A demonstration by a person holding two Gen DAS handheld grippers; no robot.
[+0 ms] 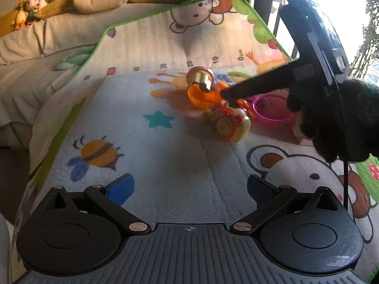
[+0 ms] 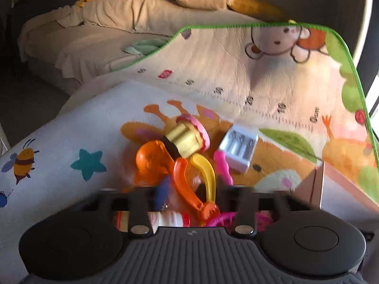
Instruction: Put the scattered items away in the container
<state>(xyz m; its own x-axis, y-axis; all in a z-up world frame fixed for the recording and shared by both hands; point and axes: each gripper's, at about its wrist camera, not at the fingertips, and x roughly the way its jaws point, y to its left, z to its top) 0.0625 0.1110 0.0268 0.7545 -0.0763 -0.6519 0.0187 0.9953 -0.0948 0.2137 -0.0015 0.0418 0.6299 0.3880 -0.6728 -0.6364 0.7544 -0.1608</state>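
Risk: right gripper [image 1: 227, 94] noses into tight toy pile; could nudge neighbours off or snag two at once (pieces overlap). Its fingertips blurred/hidden, can't tell if clenched.

Left gripper [image 1: 190, 187] spread wide, empty, hangs well back.

Orange translucent plastic scoop [image 2: 151, 158], gold-and-pink toy cake [image 2: 187, 137], yellow plastic spoon [image 2: 206, 170] heaped mid cartoon play mat [image 1: 154, 161]; pink plastic basket [image 1: 272, 108] just beside pile.

Toys [image 2: 175, 163] heaped beside pink basket [image 1: 272, 111]

Looks like a kid's bedroom: bed [image 2: 99, 37] with stuffed animals [image 1: 30, 7] upper left, cartoon play mat [image 1: 142, 130] below.
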